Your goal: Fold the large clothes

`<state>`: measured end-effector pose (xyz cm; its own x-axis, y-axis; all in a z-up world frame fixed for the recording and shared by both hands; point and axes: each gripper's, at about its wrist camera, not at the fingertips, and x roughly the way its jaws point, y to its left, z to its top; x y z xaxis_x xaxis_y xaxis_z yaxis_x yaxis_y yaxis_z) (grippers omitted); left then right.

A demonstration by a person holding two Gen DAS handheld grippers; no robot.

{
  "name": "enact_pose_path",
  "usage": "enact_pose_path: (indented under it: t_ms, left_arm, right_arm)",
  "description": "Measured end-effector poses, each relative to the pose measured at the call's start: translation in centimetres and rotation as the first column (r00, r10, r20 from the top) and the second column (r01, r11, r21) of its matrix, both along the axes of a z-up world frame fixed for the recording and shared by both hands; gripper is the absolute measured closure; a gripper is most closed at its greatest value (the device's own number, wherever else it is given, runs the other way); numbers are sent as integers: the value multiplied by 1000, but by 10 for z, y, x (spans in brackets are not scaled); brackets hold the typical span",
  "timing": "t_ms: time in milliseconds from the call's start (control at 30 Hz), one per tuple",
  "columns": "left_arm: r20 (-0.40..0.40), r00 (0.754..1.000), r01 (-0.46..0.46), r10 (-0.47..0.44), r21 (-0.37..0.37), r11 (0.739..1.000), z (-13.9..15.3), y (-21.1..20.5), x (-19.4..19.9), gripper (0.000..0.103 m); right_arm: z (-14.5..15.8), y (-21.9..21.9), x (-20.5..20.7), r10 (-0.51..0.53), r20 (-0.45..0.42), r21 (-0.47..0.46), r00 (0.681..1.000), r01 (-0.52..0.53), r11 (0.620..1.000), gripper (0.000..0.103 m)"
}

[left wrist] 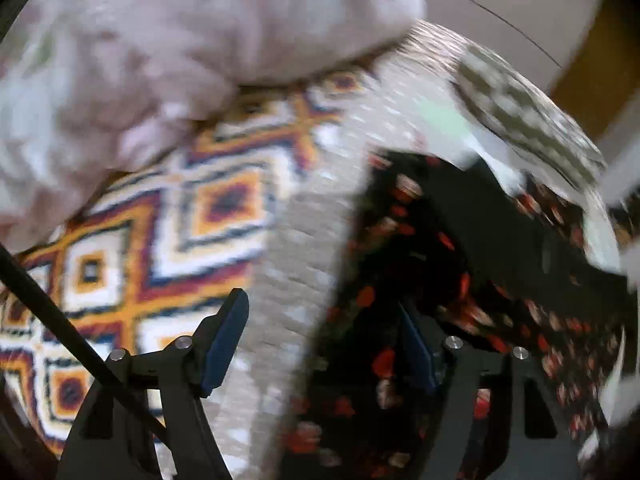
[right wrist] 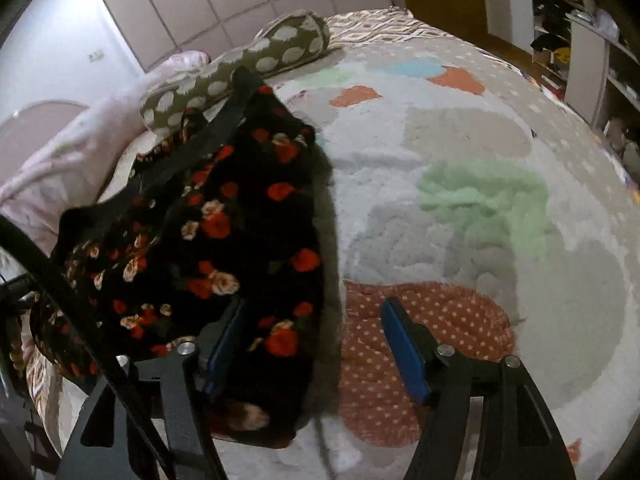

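Observation:
A black garment with red and cream flowers (right wrist: 224,240) lies bunched on the bed, left of centre in the right wrist view. It also shows in the blurred left wrist view (left wrist: 440,280), at right. My right gripper (right wrist: 316,340) is open; its left finger (right wrist: 224,344) lies against the garment's near edge, its right finger (right wrist: 404,348) over the quilt. My left gripper (left wrist: 320,340) is open, with its right finger (left wrist: 416,352) over the garment and its left finger (left wrist: 228,336) over the bedding. Neither holds anything.
A patchwork quilt (right wrist: 460,200) covers the bed. A spotted olive bolster (right wrist: 240,76) and pink pillows (right wrist: 72,160) lie at the bed's far left. A patterned orange and white cover (left wrist: 160,232) and a pink pillow (left wrist: 180,40) fill the left wrist view. Shelves (right wrist: 592,40) stand at right.

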<state>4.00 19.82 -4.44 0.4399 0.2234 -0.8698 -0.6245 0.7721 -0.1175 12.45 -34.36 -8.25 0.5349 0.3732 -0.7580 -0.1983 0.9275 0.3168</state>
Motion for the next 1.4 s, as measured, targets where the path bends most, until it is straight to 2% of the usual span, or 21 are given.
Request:
enact_pose_path:
  t_ms: [67, 133, 233, 400, 500, 600, 667, 767, 900, 1000, 1100, 1167, 1300, 1367, 1400]
  left_arm:
    - [-29, 999, -16, 18, 73, 997, 2, 7, -6, 32]
    - [-56, 998, -14, 21, 129, 992, 2, 11, -13, 32]
    - [-52, 998, -12, 19, 121, 993, 7, 14, -27, 32]
    - [-10, 1000, -19, 21, 162, 987, 23, 1, -43, 32]
    - [46, 999, -2, -4, 143, 990, 34, -11, -58, 32]
    - [89, 995, 24, -35, 123, 992, 35, -26, -72, 32]
    - [104, 993, 39, -51, 110, 993, 26, -37, -82, 32]
    - [101, 994, 38, -47, 89, 995, 1, -43, -93, 32]
    - [55, 998, 24, -28, 72, 997, -37, -43, -104, 32]
    - [121, 993, -14, 8, 51, 999, -49, -41, -120, 28]
    - [155, 988, -21, 7, 91, 996, -53, -44, -126, 20]
    - [172, 985, -33, 18, 87, 996, -56, -42, -128, 15]
    - [222, 974, -55, 46, 35, 998, -63, -33, -135, 12]
    - [235, 971, -56, 46, 35, 998, -62, -32, -136, 12]
    - [239, 970, -56, 46, 37, 998, -62, -33, -136, 12]
  right_arm:
    - [1, -4, -1, -26, -3, 9, 1000, 26, 1000, 31]
    - [7, -3, -2, -35, 10, -33, 999, 35, 999, 31]
    - [17, -3, -9, -31, 38, -72, 999, 34, 997, 31]
    - [40, -12, -24, -63, 67, -19, 996, 64, 998, 31]
    - [56, -11, -35, -55, 100, -20, 993, 57, 998, 31]
    - [78, 6, -48, -7, 143, -15, 990, 9, 1000, 31]
    - [93, 25, -55, 40, 168, -9, 985, -39, 999, 31]
    - [109, 72, -65, 140, 187, -14, 972, -140, 990, 30]
    - [110, 142, -73, 270, 167, -40, 948, -267, 963, 30]
    - [108, 205, -74, 370, 153, -68, 917, -363, 929, 31]
    - [102, 275, -72, 476, 139, -104, 868, -465, 879, 53]
    - [91, 319, -67, 541, 100, -129, 835, -528, 839, 76]
    - [58, 403, -55, 630, 32, -197, 776, -613, 765, 79]
    - [45, 444, -43, 640, 25, -270, 768, -612, 744, 79]
    - [42, 457, -35, 635, 29, -278, 772, -604, 747, 79]
